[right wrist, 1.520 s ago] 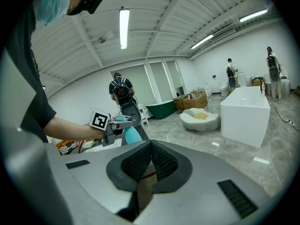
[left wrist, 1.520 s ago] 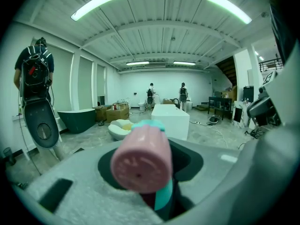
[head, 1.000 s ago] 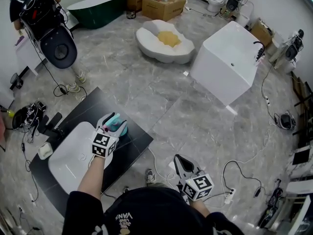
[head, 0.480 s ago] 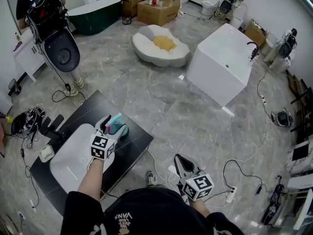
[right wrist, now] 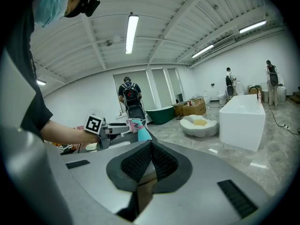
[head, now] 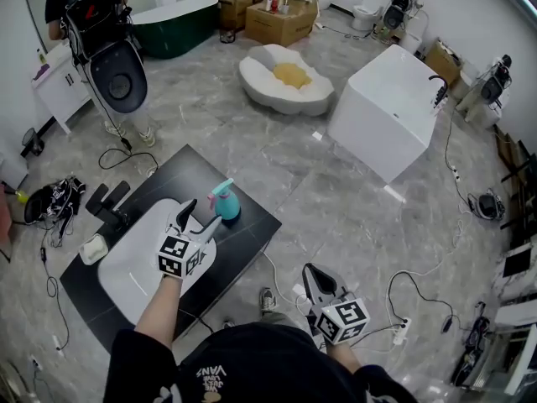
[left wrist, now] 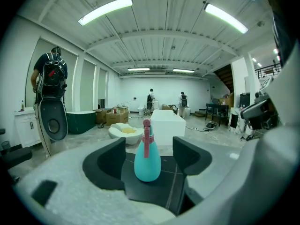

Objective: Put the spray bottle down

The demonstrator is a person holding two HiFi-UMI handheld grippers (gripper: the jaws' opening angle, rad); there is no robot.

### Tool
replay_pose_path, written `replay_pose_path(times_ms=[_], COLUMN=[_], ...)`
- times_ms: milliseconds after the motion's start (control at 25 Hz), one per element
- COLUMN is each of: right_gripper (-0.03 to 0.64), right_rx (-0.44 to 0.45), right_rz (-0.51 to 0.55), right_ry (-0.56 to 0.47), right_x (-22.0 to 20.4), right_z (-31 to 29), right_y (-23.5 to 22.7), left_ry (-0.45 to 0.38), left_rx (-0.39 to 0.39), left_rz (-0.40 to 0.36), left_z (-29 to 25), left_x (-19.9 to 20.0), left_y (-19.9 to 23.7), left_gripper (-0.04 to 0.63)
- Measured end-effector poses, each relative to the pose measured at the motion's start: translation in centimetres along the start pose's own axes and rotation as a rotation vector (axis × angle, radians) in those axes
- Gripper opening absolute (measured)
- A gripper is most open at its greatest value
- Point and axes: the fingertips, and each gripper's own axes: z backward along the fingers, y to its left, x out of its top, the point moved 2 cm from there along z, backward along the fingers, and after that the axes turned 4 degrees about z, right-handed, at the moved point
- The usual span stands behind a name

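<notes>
While the left tool (head: 200, 217) is held with its jaws spread wide and pinching nothing, one spray bottle (head: 225, 205) is recorded standing upright on the black desk (head: 252, 235), just beside the white basin (head: 134, 263) let into it. In the left gripper view the bottle is seen framed between the two dark pads but clear of both, a little ahead of them. Body: teal, bulb-shaped, smooth; head: pink trigger on a narrow neck. It is judged to be light, stiff plastic, somewhat slippery on the rounded belly; how much liquid is inside cannot be told. A hold is best taken across the upper body just under the neck, where the sides narrow and the pads are less likely to slide off. The right tool (head: 317, 285) is kept low near the person, jaws pressed together, empty. The set-down is judged done.
</notes>
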Motion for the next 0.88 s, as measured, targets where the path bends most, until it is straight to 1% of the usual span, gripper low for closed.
replay_pose_path(times_ms=[160, 200, 280, 360, 520, 560, 680, 880], right_gripper=[0.003, 0.002, 0.003, 0.003, 0.002, 0.002, 0.003, 0.003], right_rx=[0.001, 0.003, 0.003, 0.002, -0.002, -0.001, 0.001, 0.002], right_rz=[-0.005, -0.006, -0.006, -0.003, 0.004, 0.006, 0.013, 0.017], right_ry=[-0.006, -0.008, -0.011, -0.013, -0.025, -0.029, -0.041, -0.053], right_x=[-0.7, -0.8, -1.1, -1.3, -1.6, -1.7, -1.8, -2.6], right_z=[0.5, 0.6, 1.0, 1.4, 2.2, 2.3, 2.7, 3.5], right_y=[2.8, 3.5, 4.9, 6.2, 8.6, 9.2, 11.0, 13.8], left_ry=[-0.020, -0.024, -0.034, -0.047, -0.083, -0.093, -0.122, -0.144], left_rx=[-0.023, -0.030, -0.044, -0.053, -0.059, -0.061, -0.067, -0.084], left_rz=[0.007, 0.003, -0.010, -0.021, -0.027, -0.029, -0.033, -0.030], left_z=[4.2, 5.2, 7.3, 9.3, 13.0, 13.8, 16.2, 19.9], left_x=[0.0, -0.1, -0.1, -0.1, 0.2, 0.3, 0.5, 0.0], left_y=[-0.7, -1.0, -1.6, -2.2, -3.4, -3.7, -4.3, -5.4], left_gripper=[0.313, 0.300, 0.257, 0.200, 0.091, 0.074, 0.045, 0.026])
